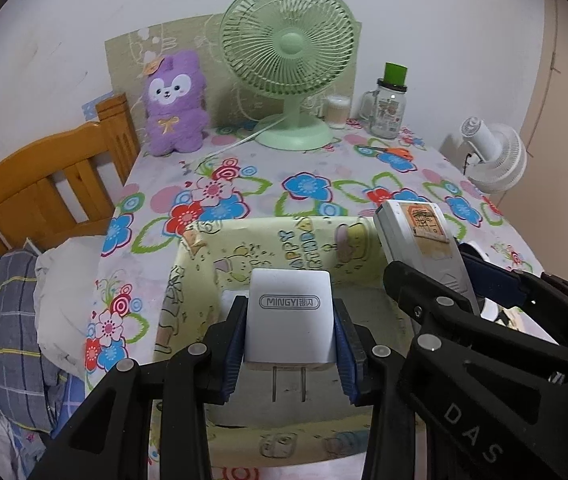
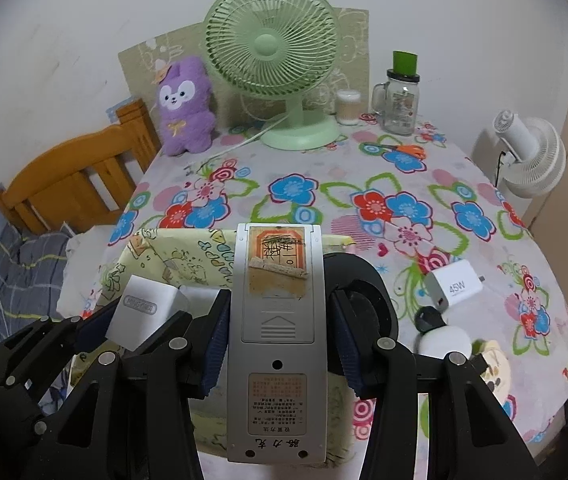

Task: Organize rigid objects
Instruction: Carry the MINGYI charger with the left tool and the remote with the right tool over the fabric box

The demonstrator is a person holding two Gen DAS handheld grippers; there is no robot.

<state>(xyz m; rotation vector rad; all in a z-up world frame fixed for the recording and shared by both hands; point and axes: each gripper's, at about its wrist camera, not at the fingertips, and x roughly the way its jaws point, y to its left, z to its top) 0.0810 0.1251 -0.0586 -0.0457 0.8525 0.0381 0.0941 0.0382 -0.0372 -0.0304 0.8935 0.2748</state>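
Floral table [image 2: 364, 184]: we hold charger [image 1: 288, 316] and remote [image 2: 277, 320] clamped over yellow box [image 1: 267, 240] (second charger [image 2: 452, 286] waits).

home bedroom | wooden bed frame [image 1: 43, 184] | plush toy [image 1: 175, 104] | desk fan [image 1: 288, 60]

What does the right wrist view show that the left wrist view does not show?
Only the right wrist view: a white 45W charger lying on the floral tablecloth, and the remote control's whole back.
Only the left wrist view: the MINGYI charger's two prongs, seen from the front.
Both: each gripper shut on its item above the yellow box, plus the green fan, purple plush toy and glass jar.
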